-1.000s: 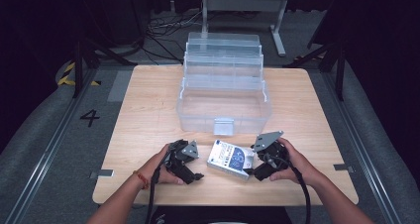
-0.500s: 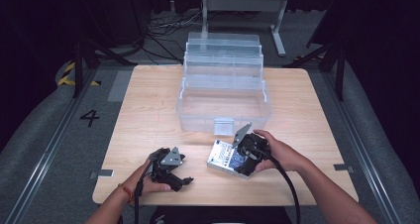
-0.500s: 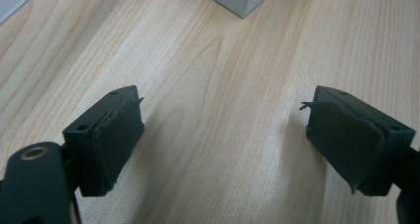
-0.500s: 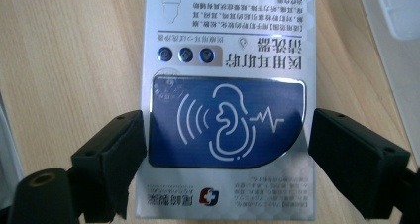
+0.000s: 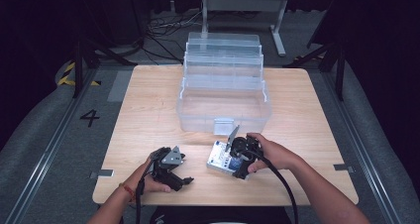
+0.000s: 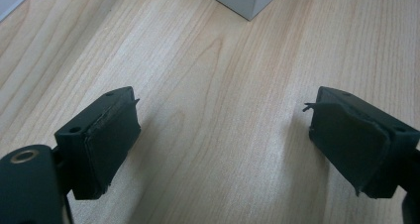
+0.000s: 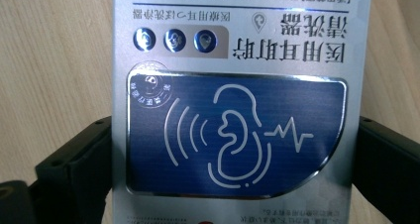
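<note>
change: right hand-held gripper (image 5: 236,157) has come over the small box (image 5: 221,159), jaws just opened wide around it, not squeezing | left hand-held gripper (image 5: 171,170) beside box: open, empty | next: likely grab

Right tool (image 5: 233,162) lowered over the box (image 5: 221,159), jaws opening.

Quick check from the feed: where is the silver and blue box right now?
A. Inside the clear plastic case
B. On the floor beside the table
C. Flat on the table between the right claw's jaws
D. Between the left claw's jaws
C: the right gripper view shows the box lying on the wood with a black jaw at each side; in the high view the right claw sits over it, in front of the clear case.
</note>
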A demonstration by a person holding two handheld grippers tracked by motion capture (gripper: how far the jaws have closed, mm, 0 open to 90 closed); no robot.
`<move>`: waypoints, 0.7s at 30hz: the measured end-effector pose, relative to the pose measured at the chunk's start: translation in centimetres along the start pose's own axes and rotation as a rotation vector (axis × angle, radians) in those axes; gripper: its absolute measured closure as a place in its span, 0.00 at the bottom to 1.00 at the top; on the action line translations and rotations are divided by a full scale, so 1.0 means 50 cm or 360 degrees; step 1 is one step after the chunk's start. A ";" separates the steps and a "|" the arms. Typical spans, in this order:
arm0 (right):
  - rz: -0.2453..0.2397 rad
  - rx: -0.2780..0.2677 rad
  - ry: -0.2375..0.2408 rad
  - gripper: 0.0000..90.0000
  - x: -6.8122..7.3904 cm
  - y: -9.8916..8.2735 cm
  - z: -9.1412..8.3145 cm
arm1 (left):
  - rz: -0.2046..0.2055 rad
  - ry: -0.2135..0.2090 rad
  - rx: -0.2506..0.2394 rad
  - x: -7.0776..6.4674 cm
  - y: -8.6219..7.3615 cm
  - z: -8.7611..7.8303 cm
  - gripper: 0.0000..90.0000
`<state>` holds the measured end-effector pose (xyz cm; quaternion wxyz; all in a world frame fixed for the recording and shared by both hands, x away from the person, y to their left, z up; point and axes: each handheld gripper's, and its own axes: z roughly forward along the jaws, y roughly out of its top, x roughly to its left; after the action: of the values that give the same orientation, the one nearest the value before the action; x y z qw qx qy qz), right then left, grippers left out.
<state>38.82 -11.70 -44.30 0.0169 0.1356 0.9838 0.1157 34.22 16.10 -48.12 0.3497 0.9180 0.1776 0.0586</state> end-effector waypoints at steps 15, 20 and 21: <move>0.0041 -0.0091 0.0000 0.05 0.005 -0.089 -0.016 | 0.0043 0.0136 -0.0065 0.019 0.067 -0.068 0.29; 0.0165 -0.0136 -0.0038 0.05 -0.002 -0.152 -0.028 | 0.0234 0.0218 -0.0027 0.019 0.139 -0.098 0.39; 0.0173 -0.0141 -0.0047 0.05 -0.003 -0.160 -0.029 | 0.0261 0.0238 -0.0039 0.022 0.160 -0.100 0.39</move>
<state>36.77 -19.53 -44.74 0.0309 0.1896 0.9686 0.1578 36.36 14.05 -39.09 0.3408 0.9181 0.1267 0.1576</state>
